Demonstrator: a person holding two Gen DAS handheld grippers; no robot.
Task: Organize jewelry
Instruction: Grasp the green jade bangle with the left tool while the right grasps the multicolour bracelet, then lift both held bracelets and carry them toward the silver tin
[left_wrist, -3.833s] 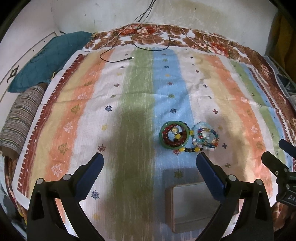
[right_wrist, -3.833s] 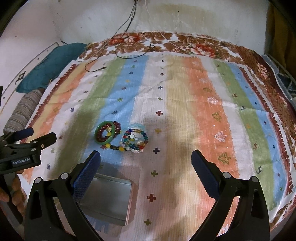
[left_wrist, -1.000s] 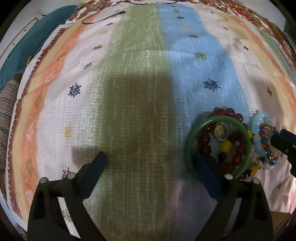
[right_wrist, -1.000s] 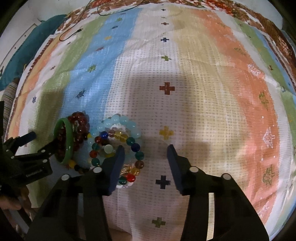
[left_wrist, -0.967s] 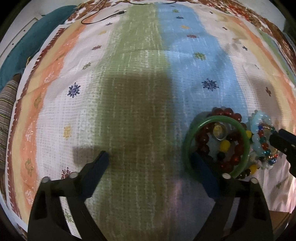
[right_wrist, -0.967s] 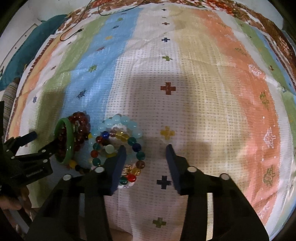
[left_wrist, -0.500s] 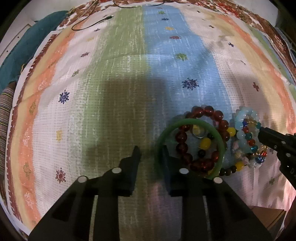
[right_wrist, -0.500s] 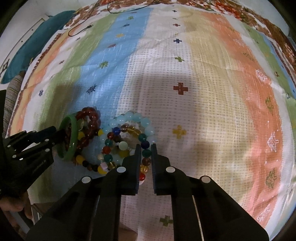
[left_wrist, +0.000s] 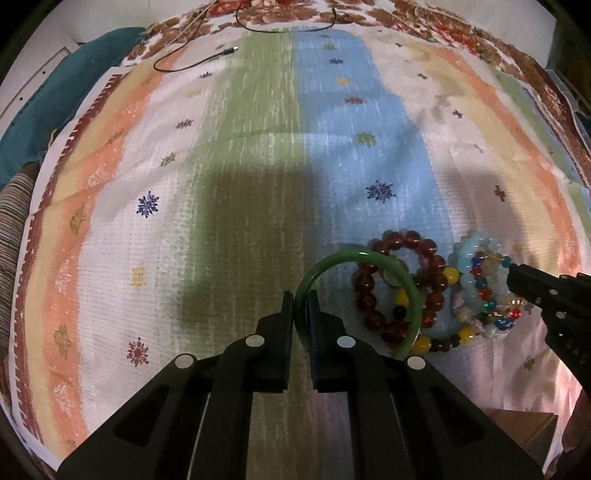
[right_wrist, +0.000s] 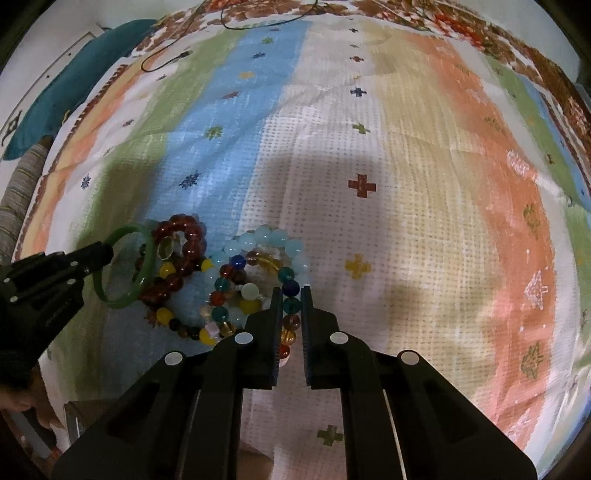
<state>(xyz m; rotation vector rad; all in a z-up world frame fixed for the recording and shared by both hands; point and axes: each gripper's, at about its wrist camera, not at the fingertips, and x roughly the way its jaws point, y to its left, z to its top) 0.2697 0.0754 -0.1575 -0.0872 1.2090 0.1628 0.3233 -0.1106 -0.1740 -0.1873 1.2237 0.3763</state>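
Between pinched fingers (left_wrist: 317, 306), green bangle (left_wrist: 334, 262)

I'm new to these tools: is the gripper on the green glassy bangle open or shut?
Shut: the left gripper has its jaws closed on the rim of the green glassy bangle.

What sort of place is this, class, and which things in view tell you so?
Probably a bedroom, on a bed: a striped bedspread covers the whole surface, a teal pillow lies at its edge, and a charging cable trails across it.
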